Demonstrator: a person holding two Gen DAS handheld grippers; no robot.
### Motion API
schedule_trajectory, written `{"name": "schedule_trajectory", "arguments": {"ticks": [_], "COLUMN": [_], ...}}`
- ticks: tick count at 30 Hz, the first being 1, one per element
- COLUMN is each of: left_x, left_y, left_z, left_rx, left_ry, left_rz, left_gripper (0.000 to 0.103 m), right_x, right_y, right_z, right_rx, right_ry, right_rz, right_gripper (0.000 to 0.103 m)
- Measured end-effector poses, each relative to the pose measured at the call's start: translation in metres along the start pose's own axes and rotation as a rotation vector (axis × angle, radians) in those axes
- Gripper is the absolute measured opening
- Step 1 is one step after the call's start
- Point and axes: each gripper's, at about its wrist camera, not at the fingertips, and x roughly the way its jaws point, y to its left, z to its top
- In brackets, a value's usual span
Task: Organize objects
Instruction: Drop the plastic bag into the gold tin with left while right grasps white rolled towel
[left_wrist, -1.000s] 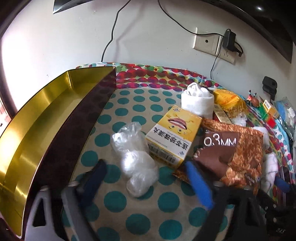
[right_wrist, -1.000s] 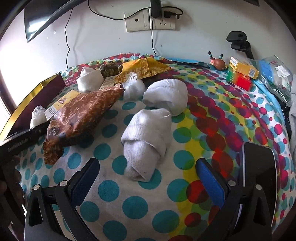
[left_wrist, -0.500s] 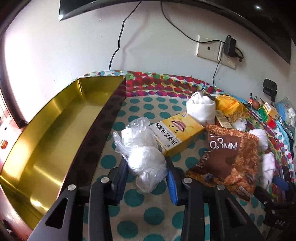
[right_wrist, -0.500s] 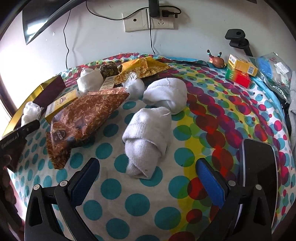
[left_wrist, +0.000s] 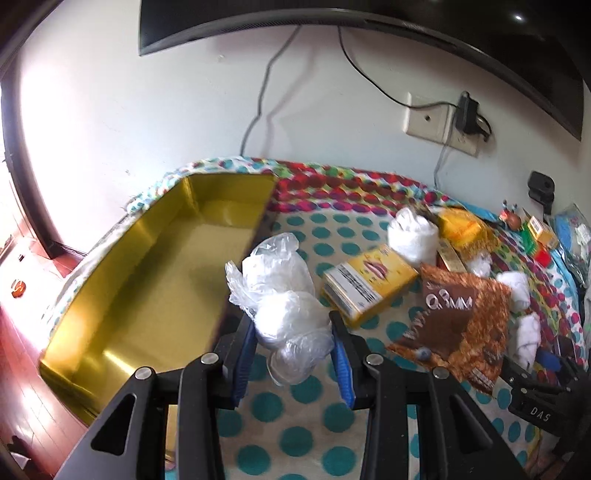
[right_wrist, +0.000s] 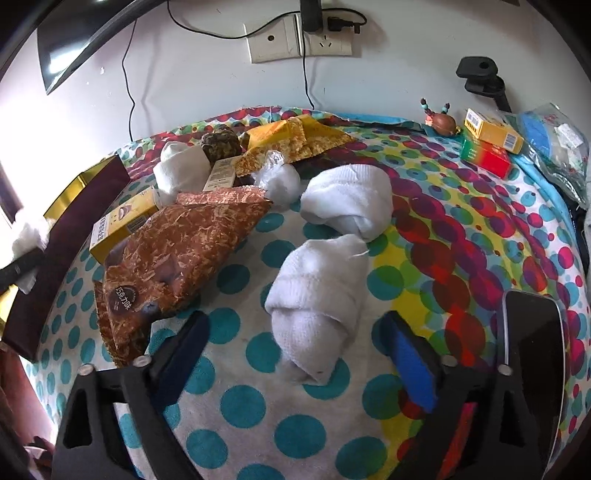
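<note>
only the left wrist view is showing the gold tray's (left_wrist: 122, 295) inside, left tongs (left_wrist: 293, 350) clamping the plastic bundle (left_wrist: 284, 295). right tongs (right_wrist: 299, 354) (closing, not yet gripping) are straddling the rolled sock (right_wrist: 317, 295), lying lengthwise away from them.

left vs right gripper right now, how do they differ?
The left gripper is shut on the plastic-wrapped white bundle; the right gripper is open, its jaws have just been closing, not touching the rolled white sock between them. Both have blue pads and point down at the polka-dot cloth.

Tray (left_wrist: 155, 280) left of box (left_wrist: 369, 284), snack bag (left_wrist: 454, 325) right.
</note>
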Motion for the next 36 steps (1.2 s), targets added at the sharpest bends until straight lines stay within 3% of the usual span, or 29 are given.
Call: {"name": "schedule_trajectory", "arguments": {"ticks": [5, 17, 23, 25, 28, 36], "left_x": [-0.003, 0.019, 0.018, 0.009, 0.009, 0.026], "left_y": [0.033, 0.11, 0.111, 0.11, 0.101, 0.116], "left_z": [0.011, -0.007, -0.013, -0.009, -0.006, -0.02], "left_rx": [-0.062, -0.179, -0.159, -0.175, -0.117, -0.203], "left_ry": [-0.01, 0.075, 0.09, 0.068, 0.063, 0.123], "left_rz": [0.047, 0.181, 0.212, 0.178, 0.2, 0.166], "left_gripper": [0.038, 0.038, 0.038, 0.038, 0.038, 0.038], "right_x": [-0.003, -0.003, -0.007, -0.007, -0.008, -0.008], "right_y": [-0.003, 0.001, -0.014, -0.015, -0.015, -0.017], "right_z": [-0.002, -0.005, -0.008, -0.007, -0.008, -0.008], "right_rx": [0.013, -0.011, 0.049, 0.047, 0.047, 0.06], "right_ry": [-0.025, -0.035, -0.062, -0.063, -0.064, -0.069], "right_rz": [0.003, -0.006, 0.035, 0.038, 0.039, 0.05], "right_gripper": [0.069, 0.057, 0.036, 0.035, 0.032, 0.028]}}
